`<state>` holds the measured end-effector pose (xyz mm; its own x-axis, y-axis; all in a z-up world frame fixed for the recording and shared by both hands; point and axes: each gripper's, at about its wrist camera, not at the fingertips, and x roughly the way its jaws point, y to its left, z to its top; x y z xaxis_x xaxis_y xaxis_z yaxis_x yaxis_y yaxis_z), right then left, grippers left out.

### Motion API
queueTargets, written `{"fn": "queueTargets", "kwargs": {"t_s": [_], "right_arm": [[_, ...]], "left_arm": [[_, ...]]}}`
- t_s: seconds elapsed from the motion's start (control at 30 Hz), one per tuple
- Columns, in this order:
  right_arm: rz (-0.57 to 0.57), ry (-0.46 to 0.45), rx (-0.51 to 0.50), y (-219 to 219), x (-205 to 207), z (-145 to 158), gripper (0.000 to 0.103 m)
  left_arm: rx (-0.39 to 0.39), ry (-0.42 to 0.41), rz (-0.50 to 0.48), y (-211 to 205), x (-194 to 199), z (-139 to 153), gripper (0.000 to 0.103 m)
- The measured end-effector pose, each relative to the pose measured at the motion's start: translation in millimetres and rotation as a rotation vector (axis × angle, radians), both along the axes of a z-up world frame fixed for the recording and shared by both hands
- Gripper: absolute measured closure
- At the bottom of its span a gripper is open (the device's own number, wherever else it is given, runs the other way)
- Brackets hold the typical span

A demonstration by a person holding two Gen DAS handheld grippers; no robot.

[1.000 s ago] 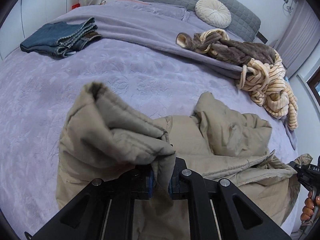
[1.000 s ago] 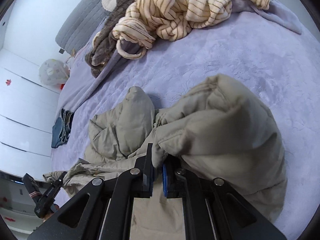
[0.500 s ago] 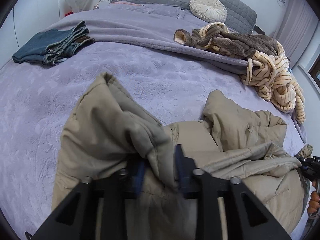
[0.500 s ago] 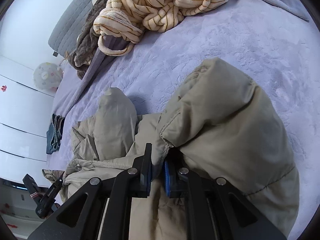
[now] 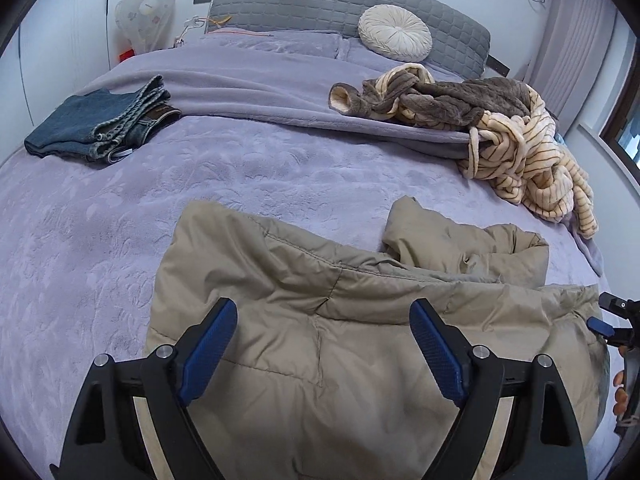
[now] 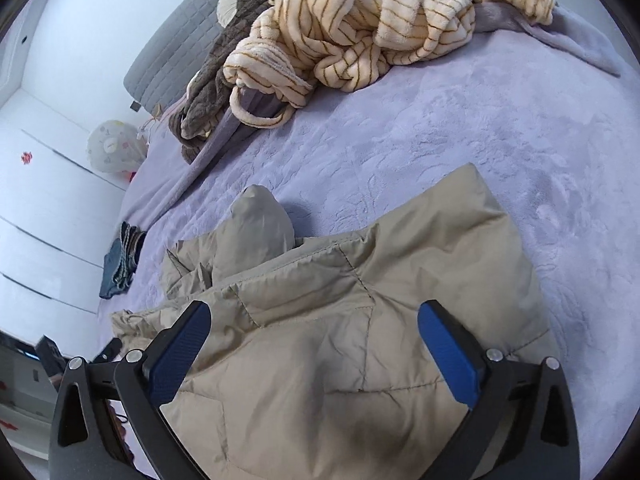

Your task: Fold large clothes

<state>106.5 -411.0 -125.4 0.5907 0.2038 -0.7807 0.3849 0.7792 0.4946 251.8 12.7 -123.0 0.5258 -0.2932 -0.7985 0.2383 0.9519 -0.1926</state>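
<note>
A beige puffer jacket [image 5: 340, 320] lies folded over on the purple bed [image 5: 240, 168], near its front edge. My left gripper [image 5: 322, 312] is open and empty, its jaws spread wide just above the jacket's left part. My right gripper [image 6: 314, 314] is open and empty too, jaws spread above the jacket [image 6: 360, 300] at its right part. A bunched sleeve or hood [image 6: 260, 224] sticks up behind the fold. The right gripper's tip also shows at the right edge of the left wrist view [image 5: 616, 320].
Folded blue jeans [image 5: 100, 124] lie at the bed's far left. A heap of brown and cream striped fleece clothes [image 5: 500, 132] lies at the far right. A round cream cushion [image 5: 394, 32] leans on the grey headboard [image 5: 300, 0]. A fan [image 5: 146, 8] stands beside the bed.
Both grippers were shut on lifted edges of the jacket. Both have opened and let go, and the jacket has dropped flat onto the bed in a fold.
</note>
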Motion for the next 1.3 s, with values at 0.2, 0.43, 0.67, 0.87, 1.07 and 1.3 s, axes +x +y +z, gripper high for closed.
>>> {"fn": "queueTargets", "kwargs": {"t_s": [0.2, 0.43, 0.67, 0.87, 1.07, 1.3], "right_arm": [[0.071, 0.113, -0.123, 5.3, 16.6, -11.4, 0.007], [0.021, 0.221, -0.16, -21.8, 38.0, -51.0, 0.069], [-0.015, 0.22, -0.154, -39.7, 53.9, -75.9, 0.072], [-0.036, 0.229, -0.183, -33.6, 50.7, -61.1, 0.07], [0.003, 0.163, -0.214, -8.2, 21.0, -20.3, 0.068], [0.037, 0.117, -0.151, 35.5, -25.6, 4.2, 0.064]], "left_arm": [[0.049, 0.036, 0.037, -7.4, 24.5, -31.0, 0.014], [0.099, 0.069, 0.063, -15.4, 53.2, -71.5, 0.014], [0.097, 0.082, 0.071, -18.3, 74.7, -91.3, 0.013], [0.118, 0.079, 0.109, -9.8, 70.1, -74.1, 0.013], [0.115, 0.002, 0.06, 4.0, 27.9, -27.3, 0.013], [0.161, 0.068, -0.029, 2.3, -30.5, -23.0, 0.013]]}}
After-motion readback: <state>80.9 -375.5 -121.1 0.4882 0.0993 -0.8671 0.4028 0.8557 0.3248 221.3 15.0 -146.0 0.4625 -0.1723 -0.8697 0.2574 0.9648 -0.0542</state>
